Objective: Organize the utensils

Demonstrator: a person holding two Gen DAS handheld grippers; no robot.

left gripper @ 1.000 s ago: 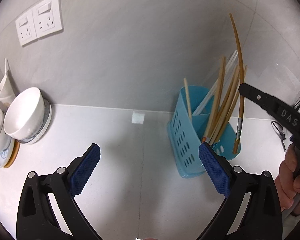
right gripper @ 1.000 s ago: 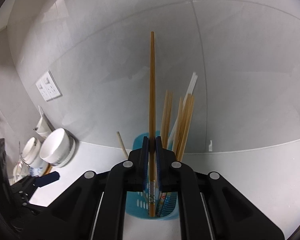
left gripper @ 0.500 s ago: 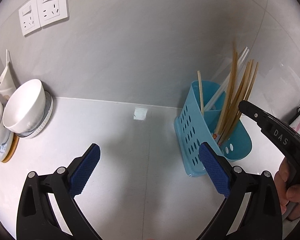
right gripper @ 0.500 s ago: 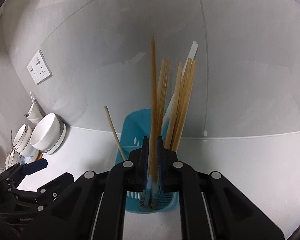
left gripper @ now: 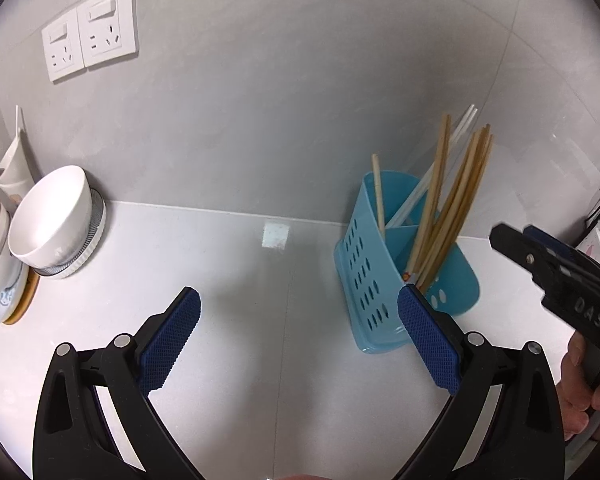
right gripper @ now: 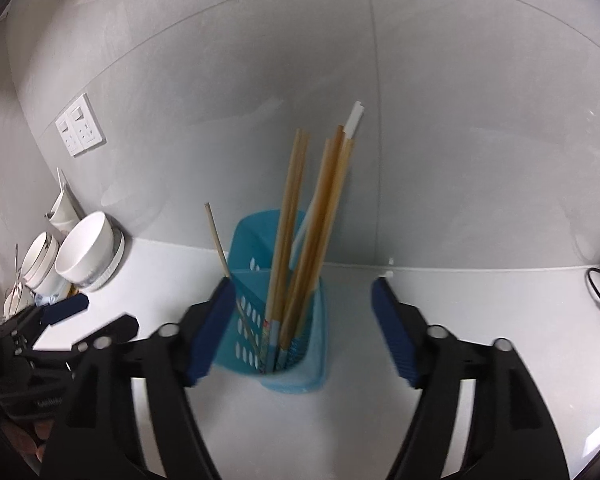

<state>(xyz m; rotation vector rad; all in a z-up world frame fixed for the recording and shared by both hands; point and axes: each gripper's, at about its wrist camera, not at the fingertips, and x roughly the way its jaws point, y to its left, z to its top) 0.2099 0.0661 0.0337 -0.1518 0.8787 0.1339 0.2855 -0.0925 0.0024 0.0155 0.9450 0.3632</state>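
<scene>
While the bamboo chopsticks stand bundled in the blue perforated utensil holder, they lean slightly toward the tiled wall, with their long axes near upright. The right gripper has just been opening; its jaws now stand wide apart, one on either side of the holder, and neither pad presses on a chopstick. That chopstick is judged released into the near compartment. One thinner stick sits apart in the left compartment, tilted away from the bundle. A white chopstick rises behind the bamboo ones.

The left gripper also has its jaws wide apart with nothing between them. From these jaws the holder lies ahead and to the right, just beyond the right pad. The right gripper is the nearer to the holder; any further insertion or straightening is judged to fall to it, approaching from above along the chopsticks' axes.

Left of both jaws, well apart from the holder, white bowls rest tilted on the bench against the wall.

Motion blur softens the right pads. The holder's base contents are hidden by its wall. No loose utensils can be made out on the bench.
</scene>
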